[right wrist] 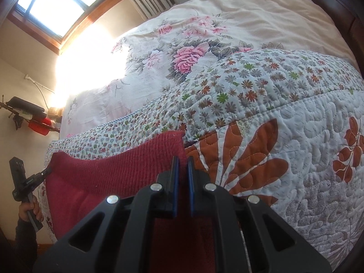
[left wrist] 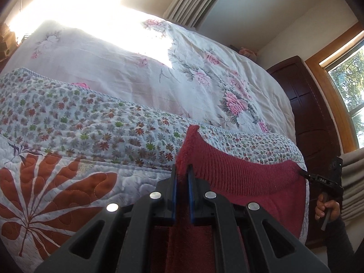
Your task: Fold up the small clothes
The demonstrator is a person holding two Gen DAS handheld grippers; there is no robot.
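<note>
A dark red knit garment [left wrist: 238,177] hangs stretched between my two grippers over the bed's near edge. In the left wrist view my left gripper [left wrist: 182,173] is shut on one top corner, with red cloth pinched between the blue pads. The right gripper [left wrist: 303,173] grips the other corner at the far right, with a person's hand [left wrist: 325,207] on its handle. In the right wrist view my right gripper [right wrist: 183,168] is shut on the garment [right wrist: 109,173] near its corner. The left gripper [right wrist: 46,171] holds the far left corner. The garment's lower part is hidden beneath the grippers.
The bed carries a white quilt with orange leaf shapes [left wrist: 56,193] and, behind it, a pink rose bedspread [left wrist: 182,68]. A dark wooden cabinet [left wrist: 314,118] and a window [left wrist: 350,86] stand to the right. A wall shelf with a red object [right wrist: 38,125] is at the left.
</note>
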